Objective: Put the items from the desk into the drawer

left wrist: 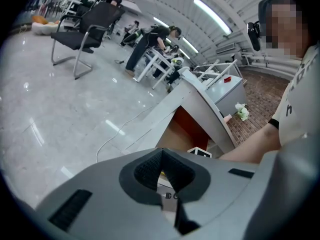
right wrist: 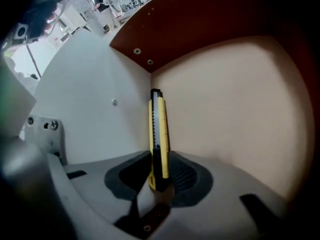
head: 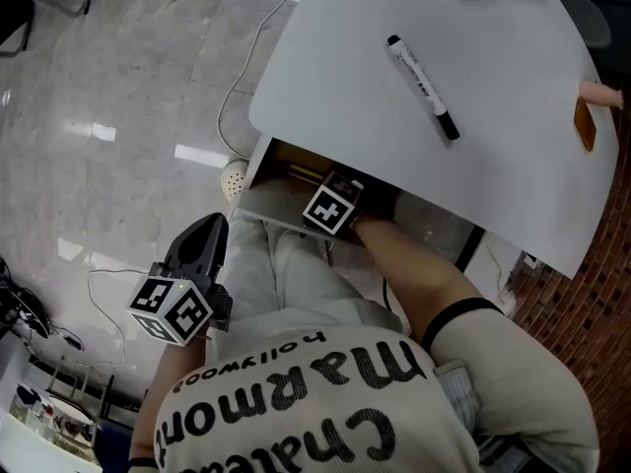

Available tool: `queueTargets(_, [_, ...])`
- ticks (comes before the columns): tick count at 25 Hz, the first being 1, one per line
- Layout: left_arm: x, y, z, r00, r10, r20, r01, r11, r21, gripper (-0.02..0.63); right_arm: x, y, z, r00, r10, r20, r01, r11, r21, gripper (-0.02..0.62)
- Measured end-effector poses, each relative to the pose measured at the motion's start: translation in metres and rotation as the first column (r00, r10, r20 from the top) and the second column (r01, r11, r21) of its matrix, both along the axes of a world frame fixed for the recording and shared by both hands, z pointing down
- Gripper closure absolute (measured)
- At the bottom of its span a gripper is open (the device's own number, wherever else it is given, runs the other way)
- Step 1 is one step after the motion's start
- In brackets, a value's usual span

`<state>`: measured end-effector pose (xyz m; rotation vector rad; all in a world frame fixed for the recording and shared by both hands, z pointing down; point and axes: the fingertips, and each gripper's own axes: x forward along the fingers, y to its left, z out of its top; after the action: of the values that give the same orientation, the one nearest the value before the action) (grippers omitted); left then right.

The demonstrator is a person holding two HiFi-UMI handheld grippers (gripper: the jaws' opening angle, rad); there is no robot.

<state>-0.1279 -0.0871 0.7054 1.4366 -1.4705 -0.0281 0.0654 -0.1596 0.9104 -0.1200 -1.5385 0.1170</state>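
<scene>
My right gripper reaches straight down into the open drawer under the white desk and is shut on a yellow and black utility knife. The knife's far end lies near the corner between the drawer's white side wall and its tan bottom. In the head view only that gripper's marker cube shows. A black and white marker and a small orange item lie on the desk. My left gripper hangs shut and empty at the left, apart from the drawer.
A white cable runs over the shiny grey floor to a round socket beside the drawer. Brick-patterned flooring lies at the right. In the left gripper view, chairs, tables and people stand far off.
</scene>
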Motion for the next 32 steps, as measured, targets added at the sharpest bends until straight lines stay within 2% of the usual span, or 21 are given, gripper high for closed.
queueTargets(4, [-0.002, 0.002, 0.001, 1.000, -0.007, 0.004, 0.007, 1.000, -0.002, 0.604, -0.007, -0.011, -0.007, 0.999, -0.046, 0.011, 0.045, 0.997, 0.059, 0.477])
queueTargets(11, [0.000, 0.007, -0.012, 1.000, -0.008, 0.023, 0.007, 1.000, 0.013, 0.604, -0.002, -0.004, -0.011, 0.999, 0.022, -0.026, -0.020, 0.998, 0.059, 0.459])
queueTargets(15, [0.007, 0.018, -0.030, 0.999, -0.018, 0.031, 0.017, 0.999, 0.028, 0.604, 0.009, 0.000, -0.019, 0.984, 0.177, -0.021, -0.176, 0.983, 0.055, 0.459])
queueTargets(18, [0.010, 0.027, -0.046, 0.999, -0.009, 0.038, 0.008, 0.999, 0.034, 0.604, 0.023, -0.008, -0.039, 0.937, 0.350, -0.005, -0.348, 0.932, 0.105, 0.503])
queueTargets(21, [0.007, 0.030, -0.068, 0.999, -0.002, 0.049, -0.001, 0.999, 0.053, 0.604, 0.035, -0.014, -0.071, 0.857, 0.513, 0.055, -0.515, 0.847, 0.130, 0.573])
queueTargets(23, [0.007, 0.030, -0.090, 0.999, 0.013, 0.052, -0.018, 0.996, 0.085, 0.604, 0.038, -0.009, -0.098, 0.779, 0.616, 0.117, -0.626, 0.774, 0.097, 0.592])
queueTargets(24, [0.003, 0.028, -0.102, 0.998, 0.028, 0.057, -0.034, 0.993, 0.110, 0.604, 0.035, -0.008, -0.114, 0.729, 0.668, 0.153, -0.682, 0.727, 0.077, 0.592])
queueTargets(28, [-0.028, 0.011, -0.140, 0.992, 0.103, 0.070, -0.116, 0.969, 0.218, 0.604, 0.003, -0.010, -0.176, 0.467, 0.829, 0.307, -0.868, 0.496, -0.019, 0.592])
queueTargets(32, [-0.039, 0.023, -0.182, 0.984, 0.165, 0.064, -0.177, 0.947, 0.268, 0.604, -0.015, 0.018, -0.243, 0.195, 0.894, 0.403, -0.945, 0.281, -0.166, 0.592])
